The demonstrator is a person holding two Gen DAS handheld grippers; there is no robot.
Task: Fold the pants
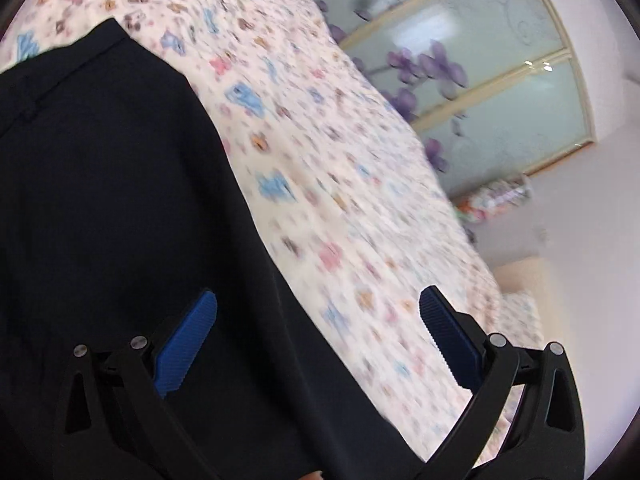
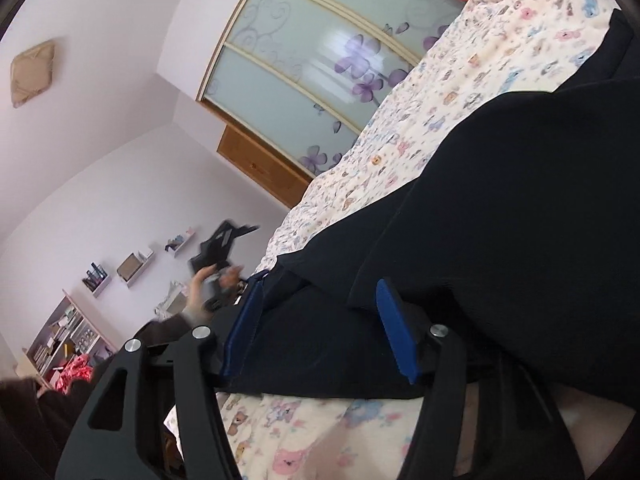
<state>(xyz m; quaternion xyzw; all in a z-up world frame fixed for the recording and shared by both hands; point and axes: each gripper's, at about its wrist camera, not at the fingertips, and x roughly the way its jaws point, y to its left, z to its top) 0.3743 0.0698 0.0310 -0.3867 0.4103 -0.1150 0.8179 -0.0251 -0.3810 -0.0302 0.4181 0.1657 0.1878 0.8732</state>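
So, left wrist view first: the pants (image 1: 120, 208) are a big dark slab of cloth lying flat on the bed (image 1: 340, 184), filling the left half of the shot, with what looks like a waistband seam up near the top left. The left gripper (image 1: 318, 322) has its fingers spread wide with nothing pinched between them. One blue pad (image 1: 188, 344) hangs over the dark cloth, the other (image 1: 448, 336) over the flowery sheet, so the pants' edge runs right through the gap. Everything's a bit smeared, so I can't tell if the pads touch the fabric.

Right wrist view: same pants (image 2: 520, 208), now bunched into a soft hump on the right, with a flatter layer running down between the right gripper's (image 2: 318, 328) fingers. Those fingers stand partly open. Cloth sits in the gap, but neither pad looks pressed onto it, so I'd say it isn't holding anything. Off to the left a hand (image 2: 200, 284) carries the other gripper, blurred, beyond the bed's edge.

Handling guess: thin, floppy, light stuff, not slippery-looking, not fragile. It'll sag and drape from wherever it's pinched, so I'd grab at a hem or the waistband corner, through all the layers, rather than mid-panel, where you'd only lift the top layer and make wrinkles.
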